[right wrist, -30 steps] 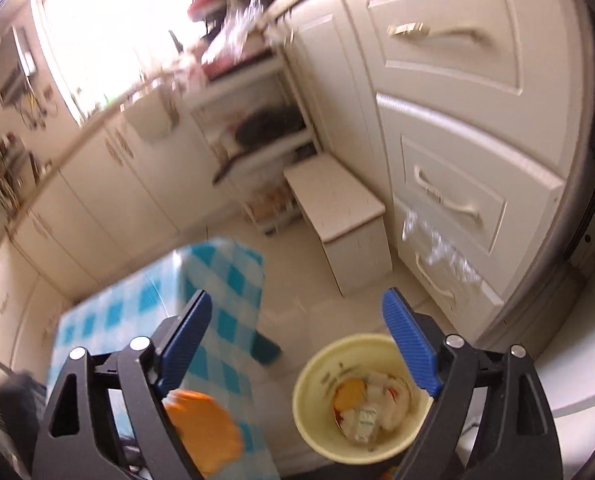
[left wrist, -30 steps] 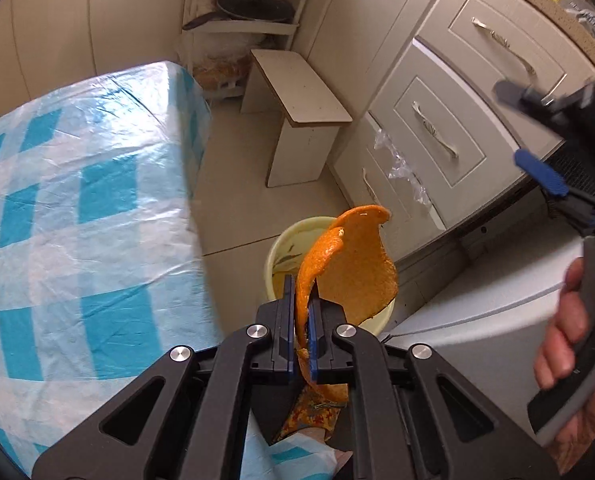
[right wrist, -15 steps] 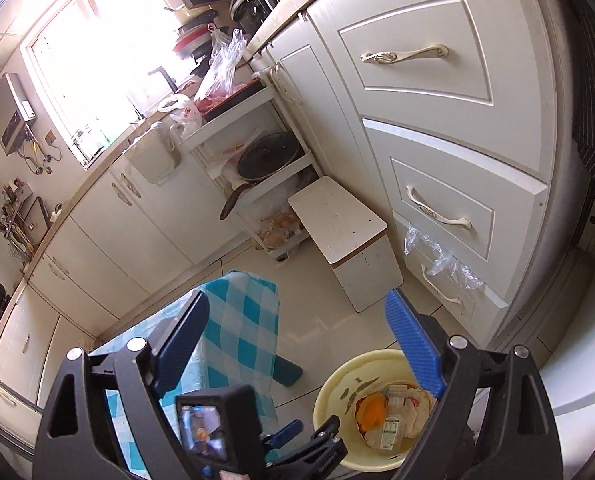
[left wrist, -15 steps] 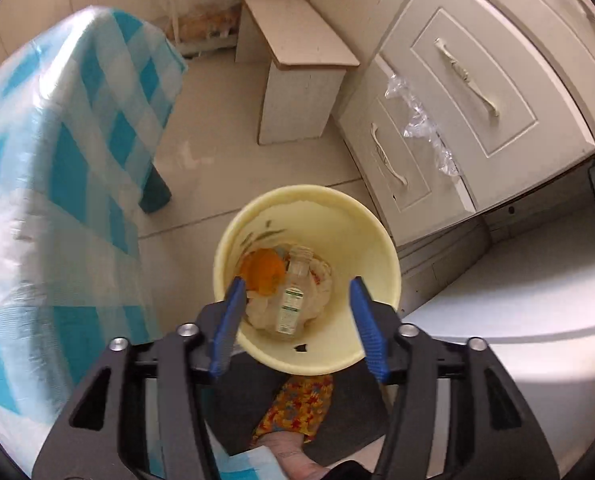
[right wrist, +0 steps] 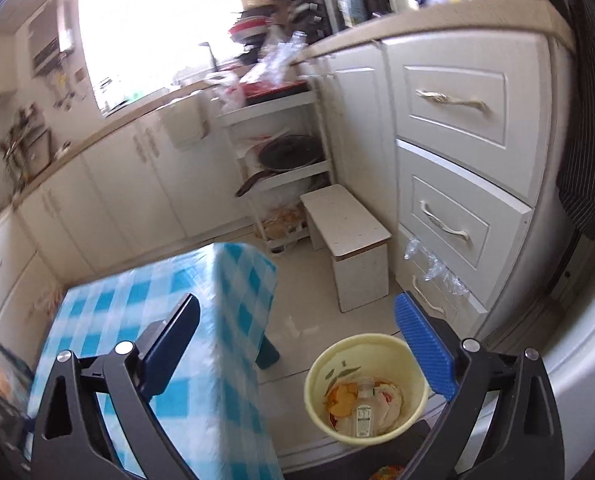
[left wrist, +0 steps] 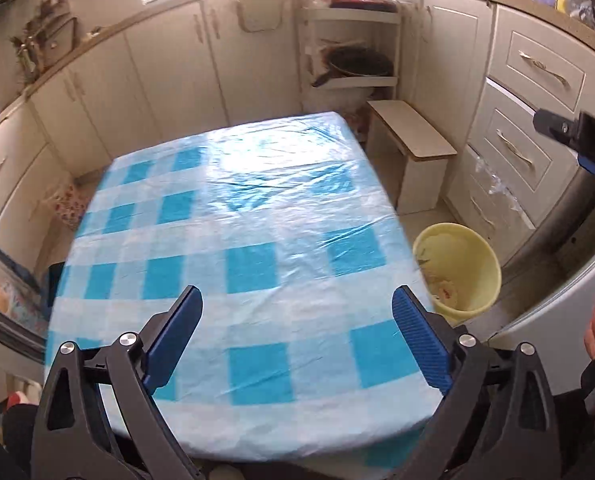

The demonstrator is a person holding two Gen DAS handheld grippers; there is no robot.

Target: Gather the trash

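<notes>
A pale yellow bin stands on the floor beside the table; it holds an orange peel, a small clear bottle and crumpled paper. It also shows in the left wrist view, right of the table. My left gripper is open and empty above the blue-and-white checked tablecloth. My right gripper is open and empty, high above the floor between table and bin. It also shows at the right edge of the left wrist view.
A small white stool stands on the floor past the bin. White drawers line the right side, with a shelf rack holding pans in the corner. A white appliance sits close on the right. The table fills the left.
The left gripper let the orange peel go into the bin, then opened wide and swung back left over the table. The right gripper stayed open and shifted slightly.
</notes>
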